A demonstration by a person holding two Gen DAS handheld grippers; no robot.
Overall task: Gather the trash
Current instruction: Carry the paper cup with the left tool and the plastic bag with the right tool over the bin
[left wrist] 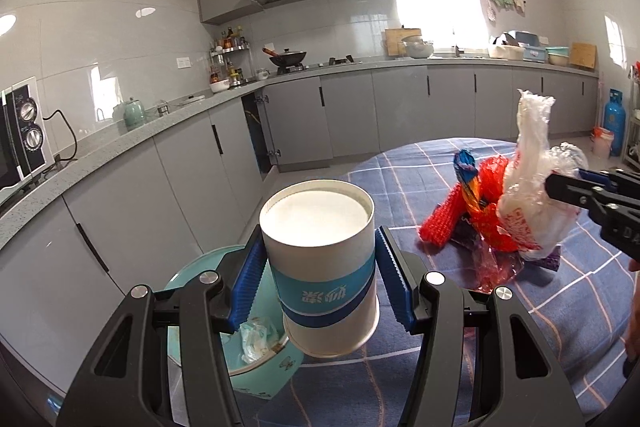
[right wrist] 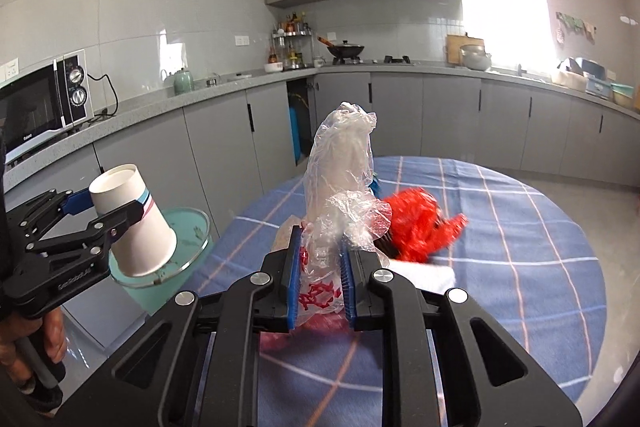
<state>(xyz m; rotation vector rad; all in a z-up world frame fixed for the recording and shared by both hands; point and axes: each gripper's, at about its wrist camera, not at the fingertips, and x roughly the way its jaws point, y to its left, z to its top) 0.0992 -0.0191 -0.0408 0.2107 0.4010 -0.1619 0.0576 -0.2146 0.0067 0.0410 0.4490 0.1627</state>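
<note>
Two bits of trash are in hand right now. One is a paper cup (left wrist: 320,267), upside down and tilted, with the left gripper (left wrist: 320,267) clamped on its sides so it hangs over the teal bin (left wrist: 192,275) by the table's left edge, probably lined up for a drop. The other is a crinkly clear plastic bag (right wrist: 340,187), pinched low down by the right gripper (right wrist: 320,283) so the rest sticks up floppy above the checked tablecloth (right wrist: 520,247). Still lying mid-table: red foam netting (right wrist: 420,227) and a blue-orange wrapper (left wrist: 466,171), so I'd guess more trips to go.
</note>
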